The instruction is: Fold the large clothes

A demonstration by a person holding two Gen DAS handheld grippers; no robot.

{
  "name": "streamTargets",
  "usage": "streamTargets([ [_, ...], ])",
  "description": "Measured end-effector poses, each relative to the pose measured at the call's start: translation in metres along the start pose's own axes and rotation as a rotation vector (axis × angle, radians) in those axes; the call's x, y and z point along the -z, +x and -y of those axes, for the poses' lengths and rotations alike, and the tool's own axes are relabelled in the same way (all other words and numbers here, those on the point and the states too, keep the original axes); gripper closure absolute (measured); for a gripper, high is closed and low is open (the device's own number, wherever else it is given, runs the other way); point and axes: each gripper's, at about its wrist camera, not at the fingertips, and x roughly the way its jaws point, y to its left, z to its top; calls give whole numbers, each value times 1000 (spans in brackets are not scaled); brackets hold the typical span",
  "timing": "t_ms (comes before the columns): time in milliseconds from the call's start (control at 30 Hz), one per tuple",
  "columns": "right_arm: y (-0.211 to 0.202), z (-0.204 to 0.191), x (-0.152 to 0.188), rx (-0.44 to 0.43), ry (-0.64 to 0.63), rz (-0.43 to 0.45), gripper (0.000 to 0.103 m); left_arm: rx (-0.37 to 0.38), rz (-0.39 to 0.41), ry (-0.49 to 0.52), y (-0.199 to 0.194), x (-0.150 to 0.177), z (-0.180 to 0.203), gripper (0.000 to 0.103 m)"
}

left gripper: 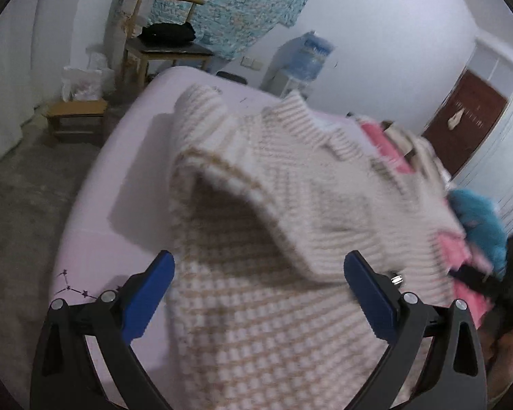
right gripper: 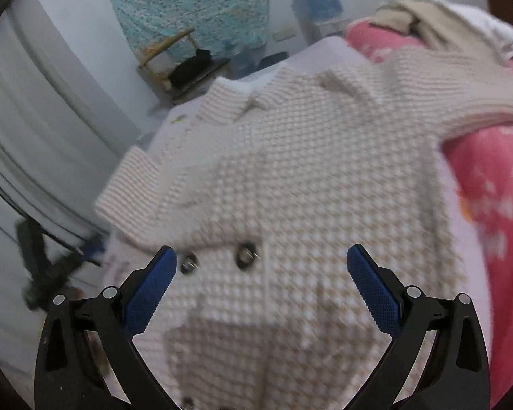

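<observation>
Fingers (left gripper: pixel 154 294) of left gripper (left gripper: pixel 260 290) spread wide, gripping nothing; right gripper (right gripper: pixel 261 290) likewise wide. Knit cardigan (right gripper: pixel 290 171) fills frame centre on bed (left gripper: pixel 119 171), one sleeve (left gripper: pixel 242 157) folded over, pink blanket (right gripper: pixel 489 177) at right.

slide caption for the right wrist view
Open right claw above a cream checked knit cardigan spread on a bed beside a pink blanket.

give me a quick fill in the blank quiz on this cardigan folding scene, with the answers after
1. Both the left gripper and the right gripper have their jaws ____.
2. The knitted cardigan lies on a pale ____ sheet.
3. Beside the cardigan in the right wrist view lies a blanket coloured ____.
4. The pads on the gripper fingers are coloured ____.

Missing words: open; purple; pink; blue
</observation>
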Motion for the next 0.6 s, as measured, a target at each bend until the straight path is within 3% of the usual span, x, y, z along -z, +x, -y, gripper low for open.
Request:
streamTargets([
  [233,59,2,-30,-133,64,-109,27,-162,-40,113,23,6,10,5],
  [333,91,5,-38,-108,71,-173,43,-213,-49,153,34,4,14,5],
  [367,100,7,-39,-95,73,-200,52,-224,-53,158,37,3,13,5],
  [400,105,8,-40,-89,73,-217,67,-228,-56,158,39,2,12,5],
  [467,114,6,-42,-90,59,-238,73,-239,-66,153,43,1,8,5],
  [567,109,-4,-47,-50,2,-204,91,-267,-78,155,49,0,7,5],
  [600,107,-6,-49,-52,-2,-196,92,-277,-82,155,50,1,6,5],
])
